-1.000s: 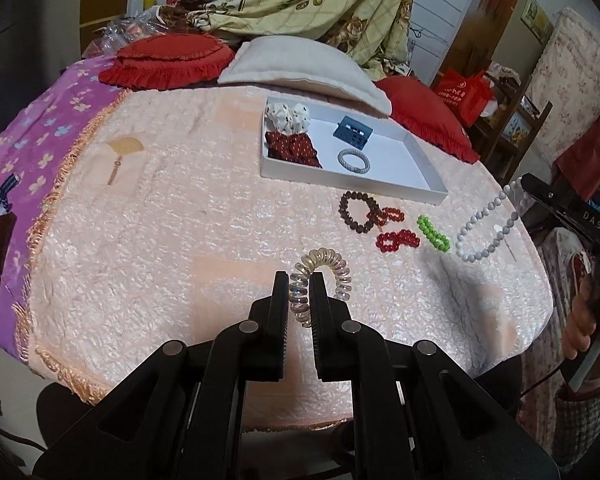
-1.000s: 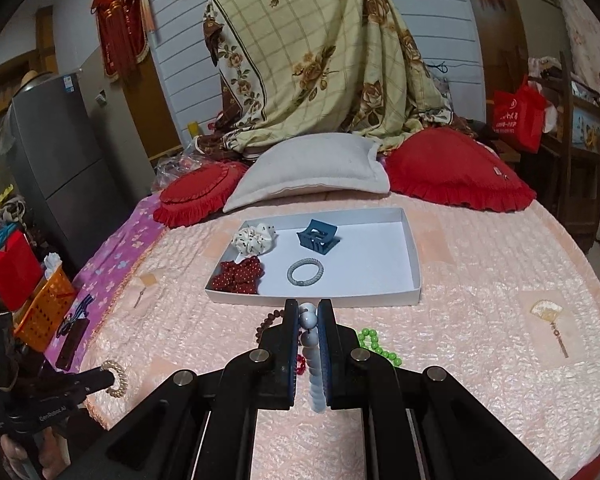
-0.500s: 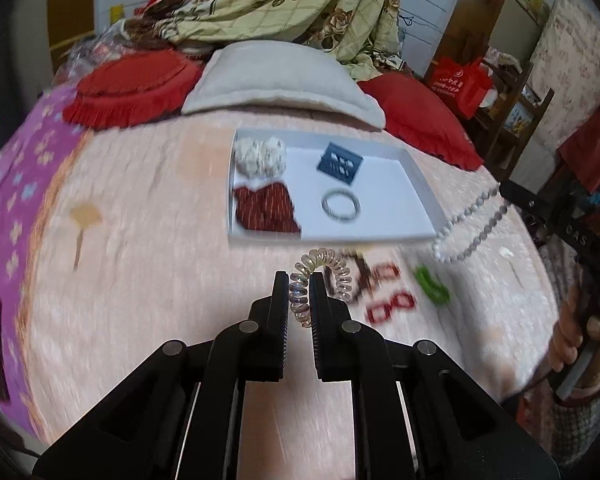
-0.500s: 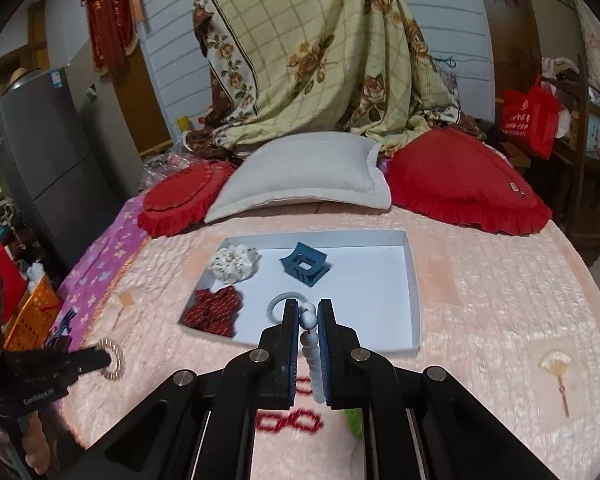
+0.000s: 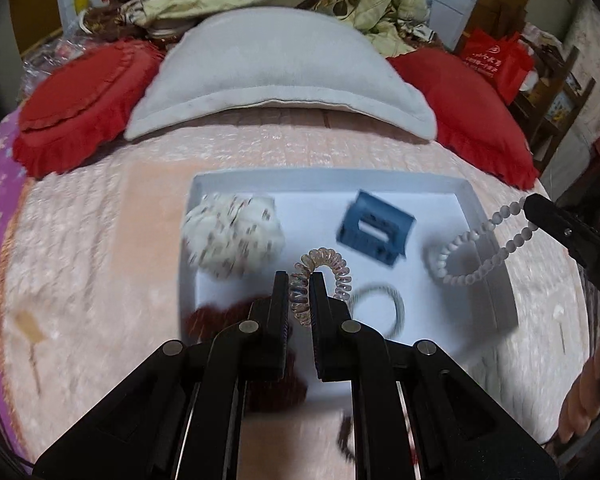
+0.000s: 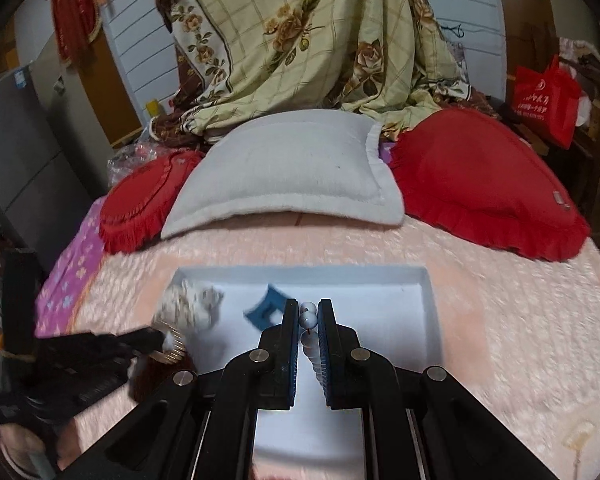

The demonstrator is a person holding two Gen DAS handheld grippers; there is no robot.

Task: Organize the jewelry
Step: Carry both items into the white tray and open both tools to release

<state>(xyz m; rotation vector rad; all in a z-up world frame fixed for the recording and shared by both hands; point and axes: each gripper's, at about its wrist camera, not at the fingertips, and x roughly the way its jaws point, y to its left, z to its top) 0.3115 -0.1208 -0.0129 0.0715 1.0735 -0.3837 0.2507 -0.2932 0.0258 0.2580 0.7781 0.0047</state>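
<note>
Clear coil tie (image 5: 323, 276) pinched between the narrow jaws of the left gripper (image 5: 300, 300), arching up and right out of the fingers, above the near middle of the white tray (image 5: 332, 184). White bead strand (image 5: 466, 254) gripped by the right gripper (image 5: 534, 206), hanging in a loop over the tray's right wall. Same strand seen from the right wrist as a few pale beads (image 6: 309, 320) clamped between the nearly closed fingers of that gripper (image 6: 309, 328), with the tray (image 6: 428, 300) underneath.

Inside the tray: cream scrunchie (image 5: 232, 236) at far left, blue claw clip (image 5: 374, 230) right of it, grey ring-shaped band (image 5: 380, 304) just right of the left fingers, dark red beads (image 5: 216, 318) at near left, partly hidden behind the left gripper. All blurred by motion.

Tray resting on a pink quilt (image 5: 100, 240). Something dark on the quilt near of the tray, too smeared to tell. At the far edge of the quilt, a grey pillow (image 5: 276, 68) between two red cushions (image 5: 84, 96). Floral blanket (image 6: 308, 40) heaped behind the pillow. Red bag (image 6: 544, 96) off to the far right.

In the right wrist view, left gripper (image 6: 156, 338) reaching in from the left, coil tie at its tip beside the scrunchie.
</note>
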